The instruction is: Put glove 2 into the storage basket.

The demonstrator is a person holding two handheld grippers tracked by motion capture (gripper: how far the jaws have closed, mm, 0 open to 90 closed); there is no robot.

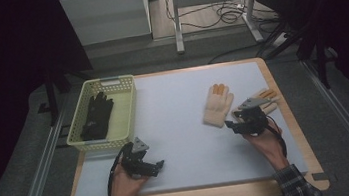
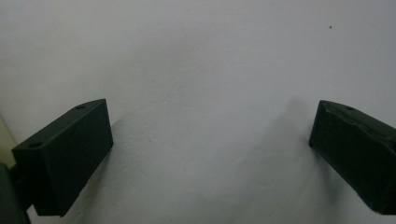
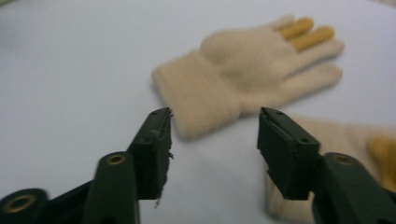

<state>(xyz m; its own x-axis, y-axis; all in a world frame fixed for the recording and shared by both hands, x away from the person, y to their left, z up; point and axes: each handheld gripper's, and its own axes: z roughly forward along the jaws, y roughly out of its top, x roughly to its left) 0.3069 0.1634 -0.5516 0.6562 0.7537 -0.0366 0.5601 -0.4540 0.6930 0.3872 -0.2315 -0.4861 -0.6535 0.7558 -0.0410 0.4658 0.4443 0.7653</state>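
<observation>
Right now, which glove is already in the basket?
The black glove. It lies inside the yellow basket at the left, while the two cream gloves lie out on the mat.

The two knitted gloves (image 1: 217,105) (image 1: 263,101) are cream with orange-yellow fingertips, ribbed at the cuffs. A black glove (image 1: 96,115) lies in the pale yellow lattice basket (image 1: 125,115). The table (image 1: 181,127) is pale grey-blue edged in light wood; a sleeve (image 1: 293,181) is plaid.

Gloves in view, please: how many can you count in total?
3. A black glove lies in the yellow basket. A cream glove lies on the mat, and a second cream glove lies beside it, partly behind the right gripper. The basket may hide more.
</observation>
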